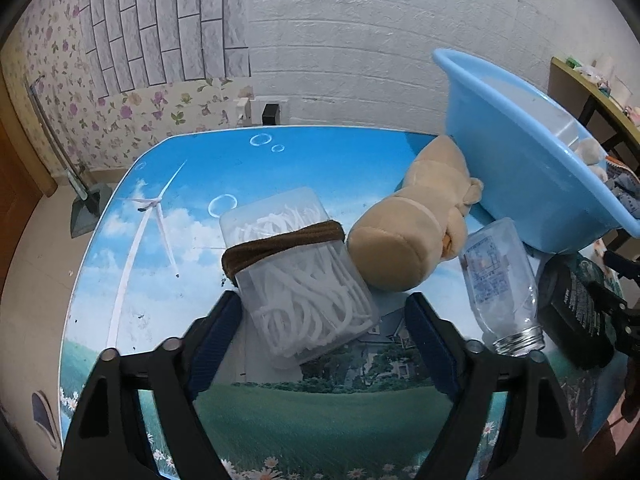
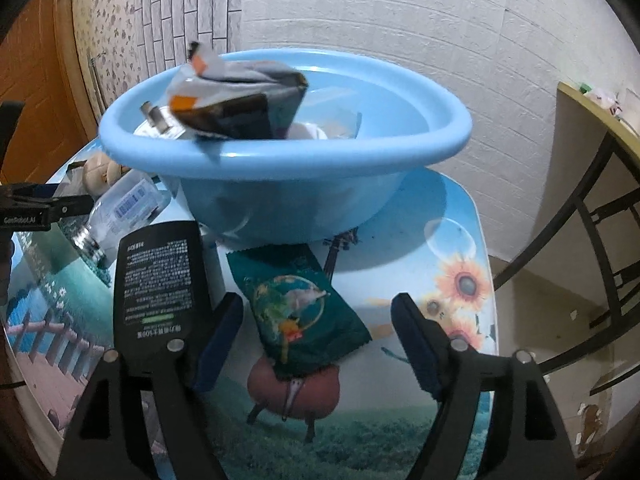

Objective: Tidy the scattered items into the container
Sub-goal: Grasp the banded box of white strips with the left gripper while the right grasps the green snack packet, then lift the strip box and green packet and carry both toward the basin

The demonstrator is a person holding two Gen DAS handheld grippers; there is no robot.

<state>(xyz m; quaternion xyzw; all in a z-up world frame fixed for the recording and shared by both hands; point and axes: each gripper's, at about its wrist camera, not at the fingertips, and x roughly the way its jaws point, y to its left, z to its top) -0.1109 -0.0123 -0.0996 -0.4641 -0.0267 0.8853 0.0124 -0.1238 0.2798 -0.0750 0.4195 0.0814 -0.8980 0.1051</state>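
Left wrist view shows the left gripper with its fingers apart around a clear plastic box of white floss picks, the left pad just beside the box and the right pad well clear. A brown hair band wraps the box. Beside it lie a beige plush toy and a clear empty bottle, near the light blue plastic basin. Right wrist view shows the right gripper spread wide and empty over a dark green foil packet, next to a black flat bottle. A blurred grey snack pouch is at the basin's rim.
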